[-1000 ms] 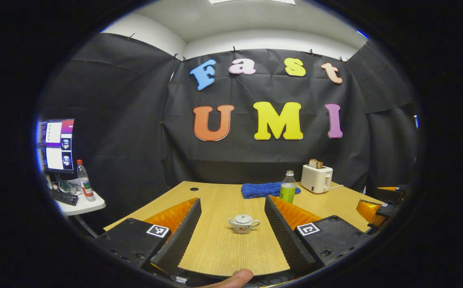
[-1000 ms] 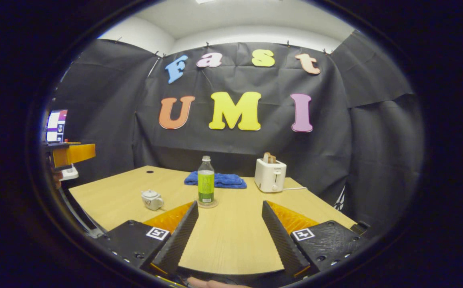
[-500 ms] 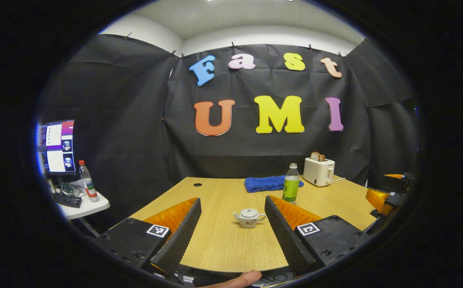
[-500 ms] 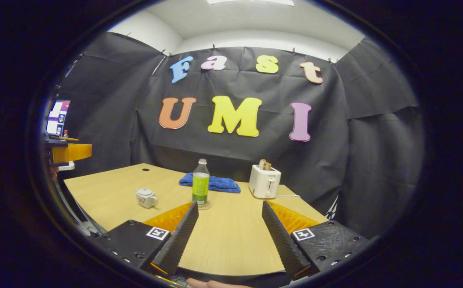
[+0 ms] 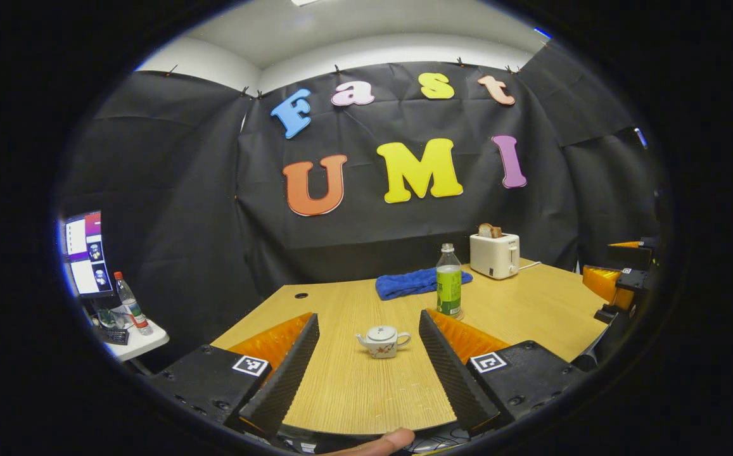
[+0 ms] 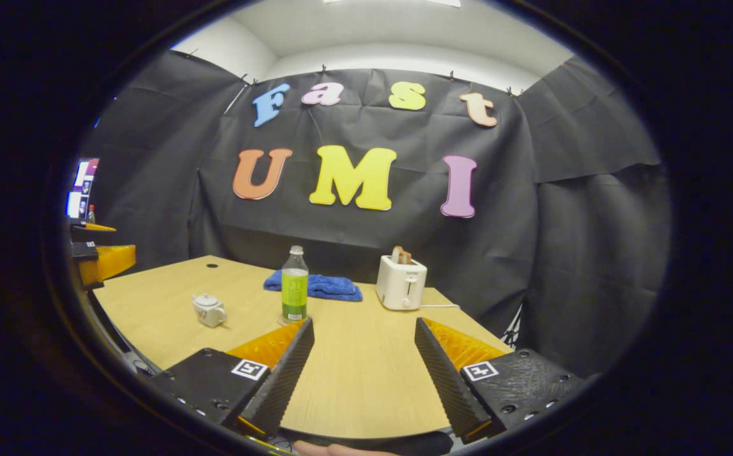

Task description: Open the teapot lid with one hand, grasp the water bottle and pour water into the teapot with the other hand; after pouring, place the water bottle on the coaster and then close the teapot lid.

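Ribbed jaws, black mounts, square markers

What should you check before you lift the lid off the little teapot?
1. Teapot upright on the table, lid on: ok.
2. Left tongs open wide enough for the lid: ok.
3. Left tongs lined up with the teapot, which sits between the fingers in the left gripper view, farther off: ok.
4. Right tongs open, ready for the water bottle: ok.
5. Water bottle upright: ok.
6. Bottle cap off for pouring: cannot tell.
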Available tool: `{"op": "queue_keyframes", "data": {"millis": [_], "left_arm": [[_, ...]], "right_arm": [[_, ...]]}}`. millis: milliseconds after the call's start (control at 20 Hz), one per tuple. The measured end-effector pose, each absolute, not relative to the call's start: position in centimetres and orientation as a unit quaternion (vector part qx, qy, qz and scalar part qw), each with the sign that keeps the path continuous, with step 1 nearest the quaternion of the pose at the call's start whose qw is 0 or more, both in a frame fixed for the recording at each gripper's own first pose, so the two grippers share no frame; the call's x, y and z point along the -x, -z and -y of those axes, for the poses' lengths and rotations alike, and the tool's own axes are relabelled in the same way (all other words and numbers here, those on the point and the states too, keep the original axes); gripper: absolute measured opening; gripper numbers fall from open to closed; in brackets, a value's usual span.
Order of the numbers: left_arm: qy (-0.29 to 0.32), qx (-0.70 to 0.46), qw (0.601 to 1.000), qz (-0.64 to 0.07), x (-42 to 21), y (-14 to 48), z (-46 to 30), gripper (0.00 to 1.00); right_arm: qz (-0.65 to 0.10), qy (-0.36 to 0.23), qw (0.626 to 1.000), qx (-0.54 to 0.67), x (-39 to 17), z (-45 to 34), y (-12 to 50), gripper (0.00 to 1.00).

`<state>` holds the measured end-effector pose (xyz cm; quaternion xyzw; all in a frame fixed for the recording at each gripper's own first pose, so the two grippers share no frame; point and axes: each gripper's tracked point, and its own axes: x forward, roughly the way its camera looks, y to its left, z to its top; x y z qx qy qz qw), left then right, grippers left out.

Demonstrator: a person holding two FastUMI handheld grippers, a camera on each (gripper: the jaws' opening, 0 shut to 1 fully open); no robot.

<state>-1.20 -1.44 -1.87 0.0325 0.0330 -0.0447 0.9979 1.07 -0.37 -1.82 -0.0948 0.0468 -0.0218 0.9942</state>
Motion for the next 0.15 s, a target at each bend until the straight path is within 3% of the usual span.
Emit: {"op": "queue_keyframes", "data": {"millis": [150], "left_arm": [[0.045,-0.029,0.998,-0.037,1.11,2.08,1.74,0.98]], "right_arm": [[-0.036,0.025,0.994,0.098,-1.01,0.44,1.36,0.95]]}}
